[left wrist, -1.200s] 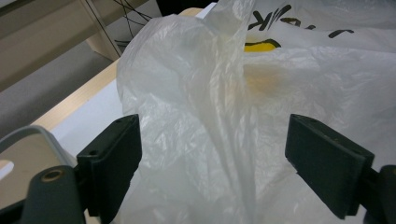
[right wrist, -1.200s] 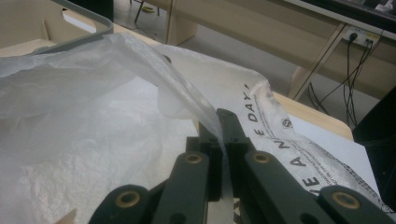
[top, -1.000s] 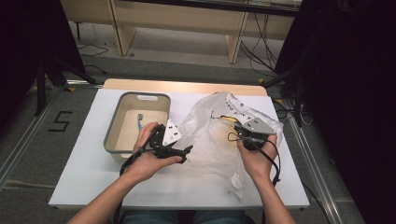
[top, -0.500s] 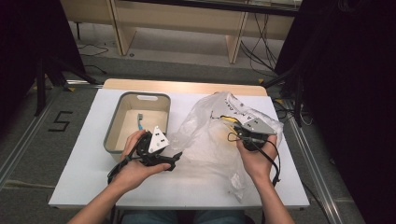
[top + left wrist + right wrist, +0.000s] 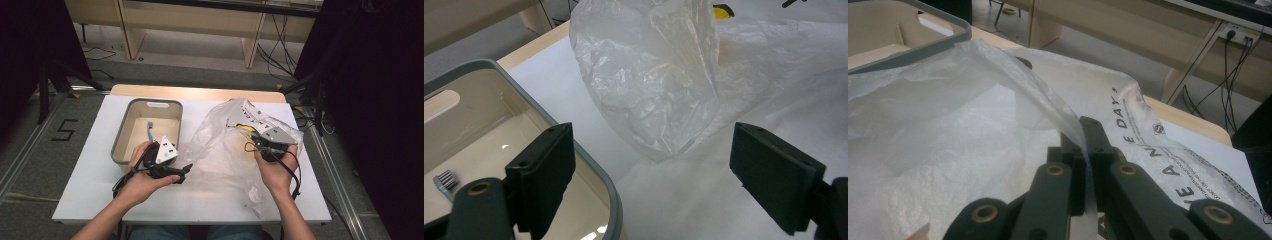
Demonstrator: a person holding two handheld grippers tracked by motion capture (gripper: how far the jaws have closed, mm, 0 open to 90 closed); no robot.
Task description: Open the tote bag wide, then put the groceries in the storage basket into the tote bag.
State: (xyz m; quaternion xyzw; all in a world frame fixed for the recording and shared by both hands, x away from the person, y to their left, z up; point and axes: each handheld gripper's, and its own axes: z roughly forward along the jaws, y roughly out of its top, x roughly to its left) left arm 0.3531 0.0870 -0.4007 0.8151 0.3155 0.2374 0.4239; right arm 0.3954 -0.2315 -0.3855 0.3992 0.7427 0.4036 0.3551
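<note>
White counter (image 5: pixel 90 195) carries a grey bin (image 5: pixel 118 150) on its left side and a crumpled translucent plastic bag (image 5: pixel 220 150) at centre-right. Right hand-held gripper (image 5: pixel 1084 131): jaws pressed together, pinching an upper edge of the bag and holding the film lifted. Left hand-held gripper (image 5: pixel 651 172): jaws spread wide, nothing between them, positioned just beside the bin's near corner and facing the bag. One small connector-like part (image 5: pixel 149 127) lies in the bin. Judgement: unloading has barely begun; yellow items (image 5: pixel 245 129) showing through the bag remain to be transferred
</note>
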